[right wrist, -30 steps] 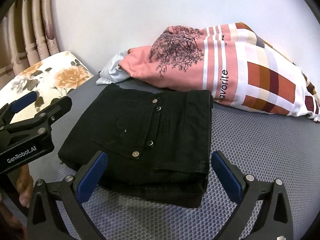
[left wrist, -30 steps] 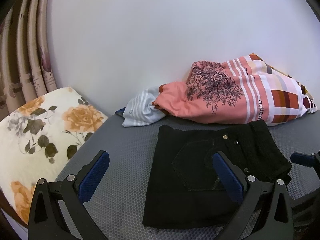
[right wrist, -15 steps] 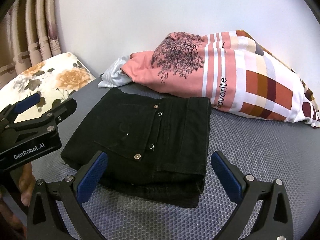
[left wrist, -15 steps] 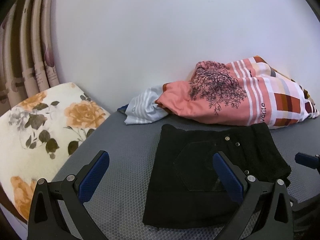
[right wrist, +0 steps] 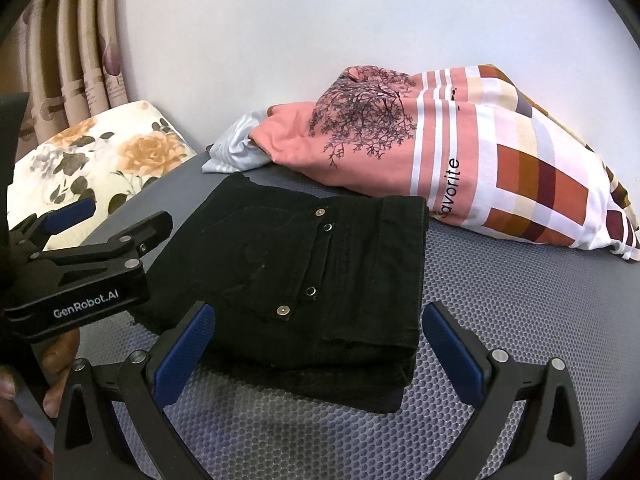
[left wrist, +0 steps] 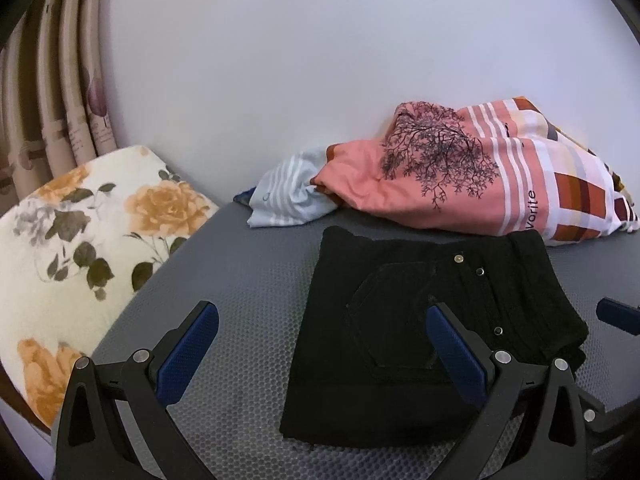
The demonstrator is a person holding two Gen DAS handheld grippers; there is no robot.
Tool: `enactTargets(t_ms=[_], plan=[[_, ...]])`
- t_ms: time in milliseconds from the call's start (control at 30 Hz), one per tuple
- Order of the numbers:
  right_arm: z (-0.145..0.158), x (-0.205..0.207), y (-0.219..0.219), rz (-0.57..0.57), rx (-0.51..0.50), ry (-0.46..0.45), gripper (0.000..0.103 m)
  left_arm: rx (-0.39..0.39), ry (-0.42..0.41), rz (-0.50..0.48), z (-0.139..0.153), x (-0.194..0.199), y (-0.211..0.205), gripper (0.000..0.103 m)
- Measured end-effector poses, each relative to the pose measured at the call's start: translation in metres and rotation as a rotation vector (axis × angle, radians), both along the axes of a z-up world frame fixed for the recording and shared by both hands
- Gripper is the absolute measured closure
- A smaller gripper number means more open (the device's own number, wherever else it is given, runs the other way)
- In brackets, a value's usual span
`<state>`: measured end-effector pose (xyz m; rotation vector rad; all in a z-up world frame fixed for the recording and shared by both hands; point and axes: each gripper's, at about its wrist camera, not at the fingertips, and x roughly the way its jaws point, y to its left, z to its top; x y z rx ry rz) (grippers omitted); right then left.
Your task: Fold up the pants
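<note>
Left view: the left gripper (left wrist: 320, 344) has drawn back a touch, fingers spread and empty, with the pants (left wrist: 424, 332) folded flat on the grey mat (left wrist: 240, 280). Right view: the right gripper (right wrist: 316, 340) hangs wide open too, nothing held. Folding looks finished.

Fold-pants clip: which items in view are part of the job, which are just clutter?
Job:
- black pants, folded on the grey mat
- left tool, open, empty
- right tool, open, empty

Clutter:
- pink tree-print bedding
- striped light-blue cloth
- floral cushion
- curtain
</note>
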<state>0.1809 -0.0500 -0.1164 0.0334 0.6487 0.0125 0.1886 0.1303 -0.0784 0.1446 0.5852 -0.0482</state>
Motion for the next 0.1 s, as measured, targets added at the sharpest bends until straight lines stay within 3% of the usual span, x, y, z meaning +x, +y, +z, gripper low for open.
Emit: enactTargets(t_ms=[100], plan=[[0.0001,-0.0006,0.0001,-0.003,0.0,0.0,0.0,-0.004,0.005,0.002,0.0022,-0.0022,-0.0002,0.0]])
